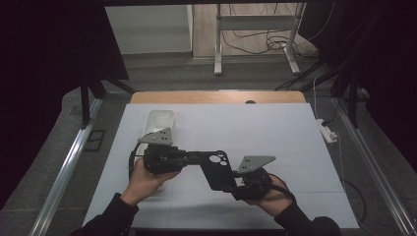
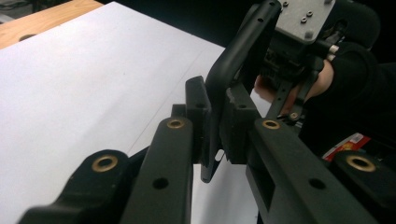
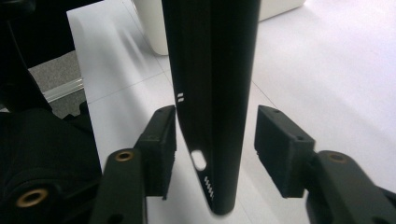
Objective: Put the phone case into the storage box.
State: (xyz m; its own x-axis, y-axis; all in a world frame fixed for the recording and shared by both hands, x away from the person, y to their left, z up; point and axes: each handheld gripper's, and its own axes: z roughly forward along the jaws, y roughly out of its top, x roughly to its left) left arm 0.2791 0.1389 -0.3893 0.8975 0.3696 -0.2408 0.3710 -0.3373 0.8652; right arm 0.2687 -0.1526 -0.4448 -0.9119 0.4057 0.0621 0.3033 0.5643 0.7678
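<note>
Left tongs (image 1: 194, 158) clamped on one end of a black phone case (image 1: 216, 169), pads pressing both faces; left gripper view shows the case (image 2: 219, 107) pinched edge-on between the pads. Case held above the white desk (image 1: 275, 142), near its front middle, spanning between the two tongs. Right tongs (image 1: 235, 183) at the case's other end, parted: in the right gripper view the case (image 3: 212, 93) stands between the pads, a clear gap on the right pad's side; contact at the other pad cannot be told. White container (image 1: 160, 123) on the desk behind the left hand (image 1: 147, 182).
</note>
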